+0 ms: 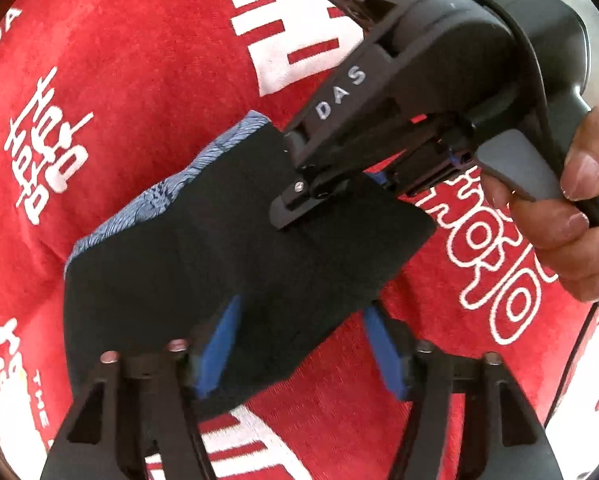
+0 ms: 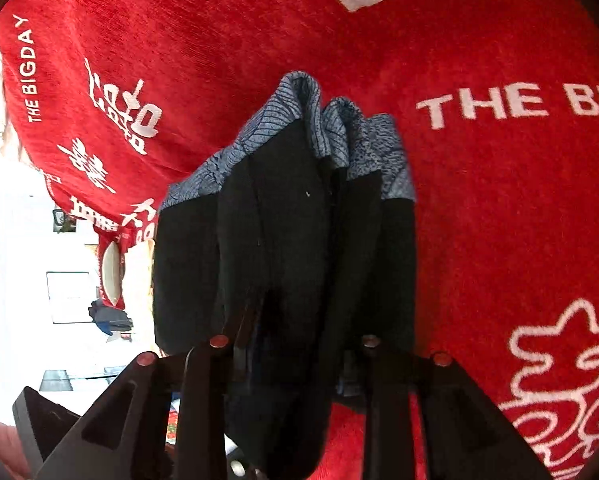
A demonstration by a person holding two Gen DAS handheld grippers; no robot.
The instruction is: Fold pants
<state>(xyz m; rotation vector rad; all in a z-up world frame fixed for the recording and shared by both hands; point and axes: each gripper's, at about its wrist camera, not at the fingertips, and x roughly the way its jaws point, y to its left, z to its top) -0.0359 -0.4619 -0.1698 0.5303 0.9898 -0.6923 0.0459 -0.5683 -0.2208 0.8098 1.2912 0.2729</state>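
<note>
A red cloth (image 2: 479, 208) with white lettering covers the surface, and off to the left there's a bright, washed-out white room (image 2: 15, 264) in daylight.

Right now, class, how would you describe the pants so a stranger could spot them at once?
Find the red cloth with white lettering that covers the surface. On it lie the pants, a folded black bundle with the right gripper at its far edge. Its blue-grey patterned band is the only blue fabric on the red.
</note>
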